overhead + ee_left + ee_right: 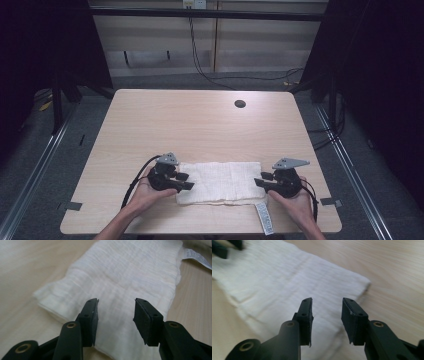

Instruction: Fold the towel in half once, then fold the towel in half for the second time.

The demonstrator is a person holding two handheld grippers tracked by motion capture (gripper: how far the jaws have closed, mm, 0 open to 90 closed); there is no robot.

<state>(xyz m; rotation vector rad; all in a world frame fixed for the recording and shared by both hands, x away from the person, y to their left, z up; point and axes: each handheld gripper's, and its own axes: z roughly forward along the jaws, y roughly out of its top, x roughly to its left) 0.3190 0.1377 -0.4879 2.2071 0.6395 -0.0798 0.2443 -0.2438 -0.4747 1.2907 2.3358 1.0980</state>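
Evidently folded: the white cloth [220, 182] is laid flat as a long strip near the table's [200, 120] front edge
Left gripper [184, 181]: held open over one end; nothing clamped
Right gripper [261, 179]: likewise open at the other end
Left: probably another fold

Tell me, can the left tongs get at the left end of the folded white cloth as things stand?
Probably yes. The left tongs stand open right over the left end of the cloth, nothing between the jaws, and the table around that end looks bare.
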